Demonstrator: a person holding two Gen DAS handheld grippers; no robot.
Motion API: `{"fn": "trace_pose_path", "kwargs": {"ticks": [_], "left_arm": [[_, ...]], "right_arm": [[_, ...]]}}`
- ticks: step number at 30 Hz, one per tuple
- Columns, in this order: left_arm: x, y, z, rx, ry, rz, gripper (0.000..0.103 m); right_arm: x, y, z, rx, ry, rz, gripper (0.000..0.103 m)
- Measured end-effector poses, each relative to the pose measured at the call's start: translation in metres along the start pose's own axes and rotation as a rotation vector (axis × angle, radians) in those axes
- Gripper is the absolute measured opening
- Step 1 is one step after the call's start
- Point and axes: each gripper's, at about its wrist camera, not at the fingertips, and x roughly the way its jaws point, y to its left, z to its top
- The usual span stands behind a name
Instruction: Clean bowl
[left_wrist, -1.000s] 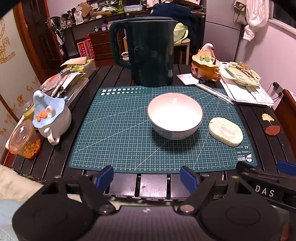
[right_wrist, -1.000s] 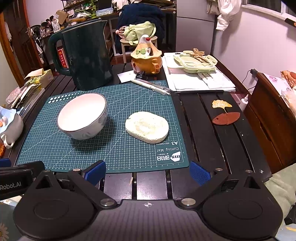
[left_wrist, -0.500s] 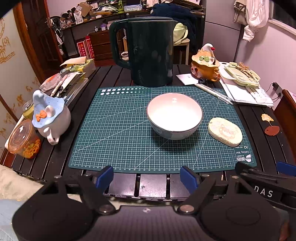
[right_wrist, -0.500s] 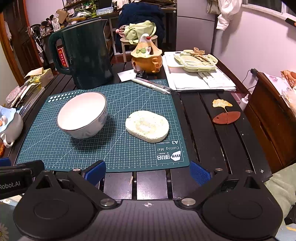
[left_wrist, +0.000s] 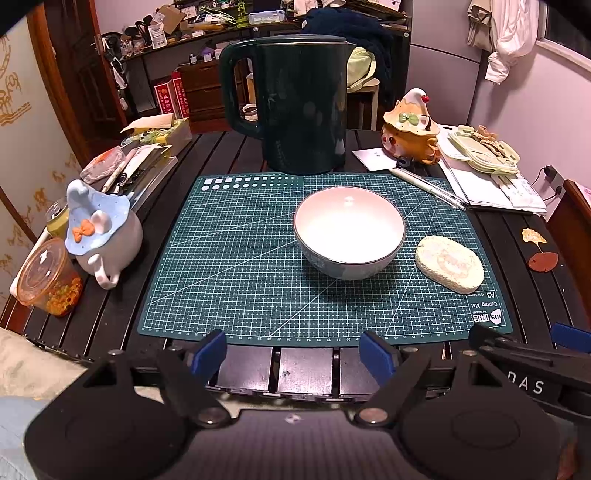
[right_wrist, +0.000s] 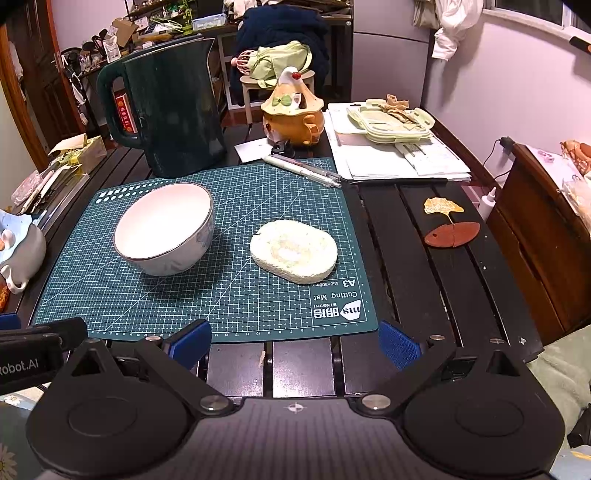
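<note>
A white bowl (left_wrist: 349, 230) (right_wrist: 166, 229) with a dark rim stands upright on a green cutting mat (left_wrist: 236, 258) (right_wrist: 229, 288). To its right on the mat lies a pale oval sponge (left_wrist: 448, 264) (right_wrist: 293, 254). My left gripper (left_wrist: 293, 354) hovers open at the mat's near edge, in front of the bowl, with nothing between its blue pads. My right gripper (right_wrist: 293, 341) also stands open at the near edge, short of the sponge, and holds nothing.
A tall dark green kettle (left_wrist: 295, 103) stands behind the mat. A blue-and-white mug (left_wrist: 101, 236) and a plastic cup (left_wrist: 48, 278) sit left. An orange teapot (left_wrist: 410, 129), pens (right_wrist: 303, 168), papers and a lidded box (right_wrist: 388, 120) crowd the back right.
</note>
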Motion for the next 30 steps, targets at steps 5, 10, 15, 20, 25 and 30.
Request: {"fn": "trace_pose_path", "kwargs": {"ticks": [5, 10, 15, 20, 25, 30], "left_arm": [[0.0002, -0.0001, 0.0004, 0.0, 0.0, 0.0, 0.079], [0.0005, -0.0001, 0.0008, 0.0, 0.0, 0.0, 0.079], [0.0007, -0.0002, 0.0012, -0.001, 0.001, 0.0, 0.079], [-0.0002, 0.0002, 0.0, -0.001, 0.001, 0.0, 0.079], [-0.0006, 0.0002, 0.0002, -0.002, -0.001, -0.002, 0.079], [-0.0006, 0.0003, 0.0006, -0.003, -0.001, -0.003, 0.079]], "right_arm": [[0.0015, -0.0003, 0.0001, 0.0, 0.001, 0.0, 0.098], [0.003, -0.0005, 0.0002, 0.0, 0.002, 0.0, 0.098], [0.0044, -0.0008, 0.0003, 0.0, 0.002, 0.0, 0.098], [0.0059, -0.0011, 0.0003, 0.0, 0.003, 0.0, 0.098], [0.0074, -0.0013, 0.0004, 0.0, 0.004, 0.0, 0.098], [0.0089, -0.0016, 0.0005, 0.0, 0.005, 0.0, 0.098]]}}
